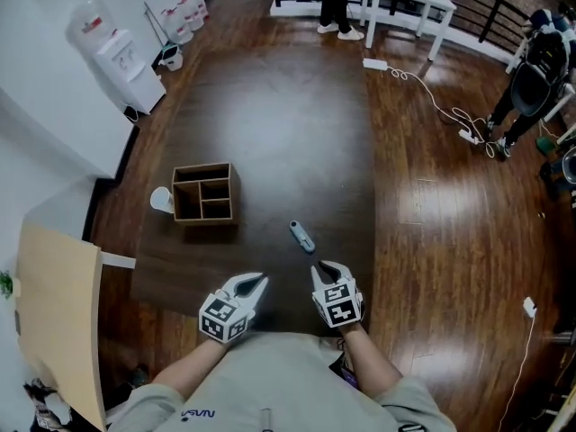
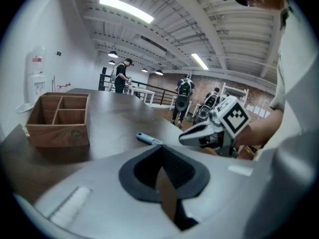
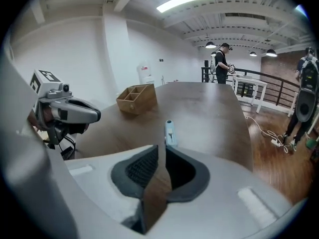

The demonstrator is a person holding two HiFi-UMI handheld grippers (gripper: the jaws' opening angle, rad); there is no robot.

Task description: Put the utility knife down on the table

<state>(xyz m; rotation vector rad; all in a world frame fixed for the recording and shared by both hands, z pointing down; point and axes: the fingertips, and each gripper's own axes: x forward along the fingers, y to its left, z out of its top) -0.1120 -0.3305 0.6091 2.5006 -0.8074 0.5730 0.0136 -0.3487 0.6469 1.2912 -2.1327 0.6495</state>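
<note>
Two hand-held grippers hang over the table's [image 1: 288,124] near edge. The left hand-held gripper [image 1: 259,281] is clenched, its jaws meeting at the tips with nothing between them. The right hand-held gripper [image 1: 328,266] is clenched in the same way and is also empty; through the thin slit between its dark pads only the table top shows.

Just beyond the right hand-held gripper's tips, apart from them, one utility knife [image 1: 302,236] lies flat on the table. It is light blue-grey and sits a little in from the near edge and right of the middle. In the right gripper view the utility knife [image 3: 170,132] lies straight ahead of the jaws, lengthwise along their line. From the left hand-held gripper it lies ahead and to the right.

Farther in, toward the table's left edge, stands one divided wooden box [image 1: 203,216], open at the top. One white cup [image 1: 161,200] sits just beside the box's left wall.
</note>
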